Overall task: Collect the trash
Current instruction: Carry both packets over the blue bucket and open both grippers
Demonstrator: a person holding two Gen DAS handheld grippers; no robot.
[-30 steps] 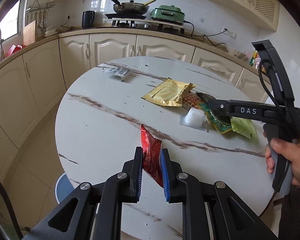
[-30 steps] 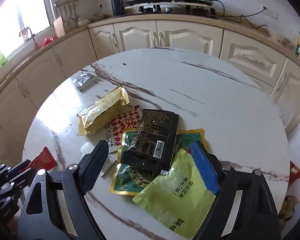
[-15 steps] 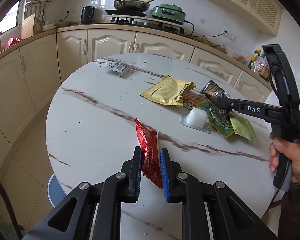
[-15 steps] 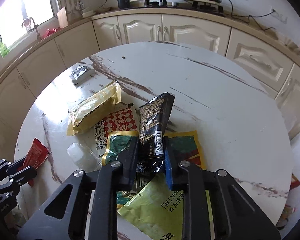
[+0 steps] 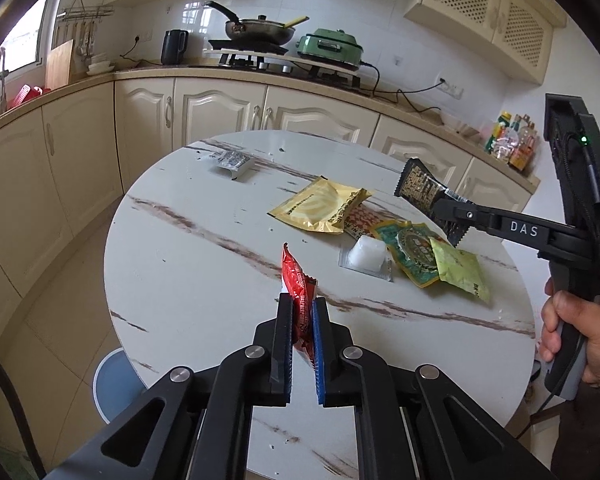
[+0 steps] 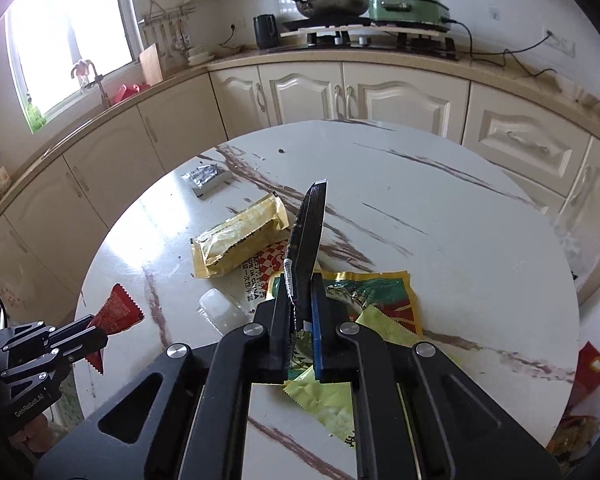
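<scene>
My left gripper (image 5: 302, 312) is shut on a red wrapper (image 5: 296, 286) and holds it above the near edge of the round marble table (image 5: 204, 272). My right gripper (image 6: 302, 292) is shut on a black wrapper (image 6: 308, 232), lifted off the pile; it also shows in the left wrist view (image 5: 420, 188). On the table lie a yellow pouch (image 5: 320, 210), a red-checked wrapper (image 6: 266, 266), a green-and-gold packet (image 5: 412, 252), a lime packet (image 5: 460, 274), a clear plastic blister (image 5: 366, 256) and a silver packet (image 5: 232, 162).
Cream cabinets (image 5: 220, 116) and a counter curve behind the table, with a stove, pan (image 5: 260, 30) and green cooker (image 5: 330, 46). A blue round object (image 5: 114, 384) sits on the floor at the table's left. Red packaging (image 6: 594, 364) lies on the floor at the right.
My right gripper closed on the black wrapper and lifted it off the pile. My left gripper, holding the red wrapper, rose and pulled back slightly.
</scene>
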